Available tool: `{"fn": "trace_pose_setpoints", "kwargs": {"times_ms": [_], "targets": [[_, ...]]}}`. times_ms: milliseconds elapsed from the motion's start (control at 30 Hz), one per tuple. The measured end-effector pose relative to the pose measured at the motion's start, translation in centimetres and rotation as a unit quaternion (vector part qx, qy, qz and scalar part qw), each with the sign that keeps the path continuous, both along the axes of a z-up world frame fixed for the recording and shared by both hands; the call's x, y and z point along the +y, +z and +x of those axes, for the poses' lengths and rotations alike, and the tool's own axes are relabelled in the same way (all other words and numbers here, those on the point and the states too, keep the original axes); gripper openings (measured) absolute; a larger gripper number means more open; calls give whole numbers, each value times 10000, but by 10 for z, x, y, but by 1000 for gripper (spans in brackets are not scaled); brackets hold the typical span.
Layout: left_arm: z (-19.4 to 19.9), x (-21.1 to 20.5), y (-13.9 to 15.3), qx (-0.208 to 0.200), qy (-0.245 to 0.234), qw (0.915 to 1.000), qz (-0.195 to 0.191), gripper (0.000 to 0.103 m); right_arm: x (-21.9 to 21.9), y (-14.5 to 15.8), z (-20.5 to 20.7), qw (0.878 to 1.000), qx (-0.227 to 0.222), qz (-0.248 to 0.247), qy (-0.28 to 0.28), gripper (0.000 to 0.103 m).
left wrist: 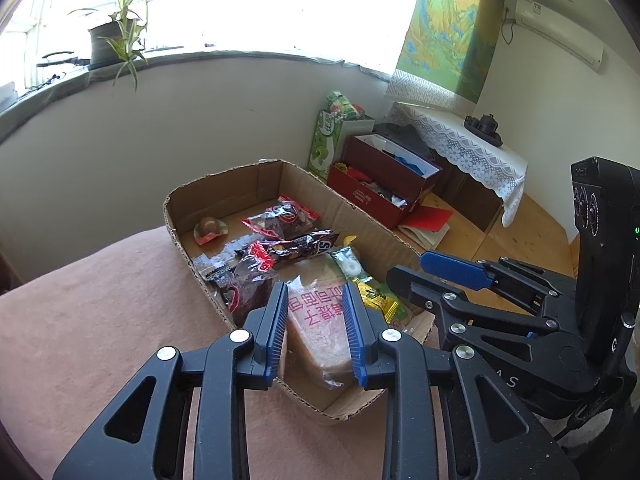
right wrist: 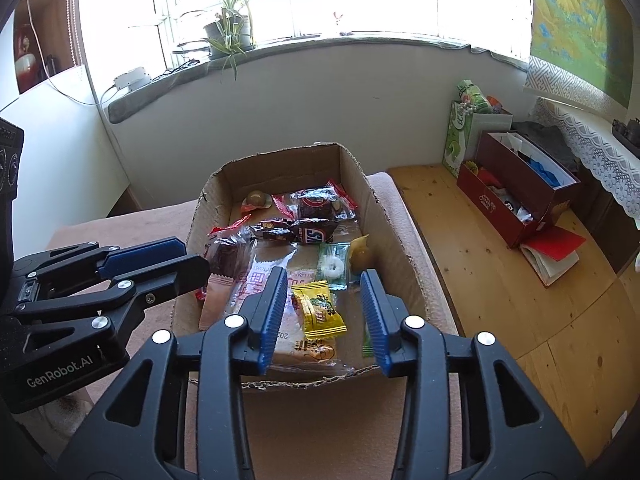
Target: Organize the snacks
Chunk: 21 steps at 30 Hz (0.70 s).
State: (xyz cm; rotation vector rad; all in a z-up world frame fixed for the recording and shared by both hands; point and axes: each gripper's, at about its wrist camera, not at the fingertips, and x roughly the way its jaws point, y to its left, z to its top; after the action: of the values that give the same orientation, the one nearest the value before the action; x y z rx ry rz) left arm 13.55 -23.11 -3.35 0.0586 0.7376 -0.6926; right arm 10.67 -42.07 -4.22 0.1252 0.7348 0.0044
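An open cardboard box [left wrist: 224, 184] [right wrist: 280, 164] sits on a pink cloth and holds several snacks. A clear-wrapped bread slice [left wrist: 316, 332] [right wrist: 288, 336] with pink print lies at its near end. My left gripper [left wrist: 315, 286] [right wrist: 194, 254] hovers over the bread, jaws a little apart, pads not pressing on it. My right gripper [right wrist: 325, 274] [left wrist: 408, 268] stands open above a yellow candy [right wrist: 320, 314] [left wrist: 378, 300], nothing gripped. Farther in lie a white ring mint [right wrist: 332, 266], dark chocolate bars [right wrist: 312, 234] [left wrist: 304, 246] and a red-edged cake packet [right wrist: 320, 200].
The pink cloth [left wrist: 100, 300] covers the surface around the box. To the right, on wooden boards, stand dark red boxes [right wrist: 516, 192], a green bag [right wrist: 456, 148] and a red book [right wrist: 556, 248]. A potted plant [right wrist: 228, 28] is on the window sill.
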Motion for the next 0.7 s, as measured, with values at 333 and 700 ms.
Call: {"fn": "trace_pose_setpoints", "kwargs": {"times_ms": [333, 700], "targets": [[-20, 22, 7, -91, 109, 9999, -69, 36, 8, 14, -18, 9998, -166, -67, -80, 66], [-52, 57, 18, -325, 572, 9976, -199, 69, 28, 30, -54, 9990, -383, -199, -141, 93]]}}
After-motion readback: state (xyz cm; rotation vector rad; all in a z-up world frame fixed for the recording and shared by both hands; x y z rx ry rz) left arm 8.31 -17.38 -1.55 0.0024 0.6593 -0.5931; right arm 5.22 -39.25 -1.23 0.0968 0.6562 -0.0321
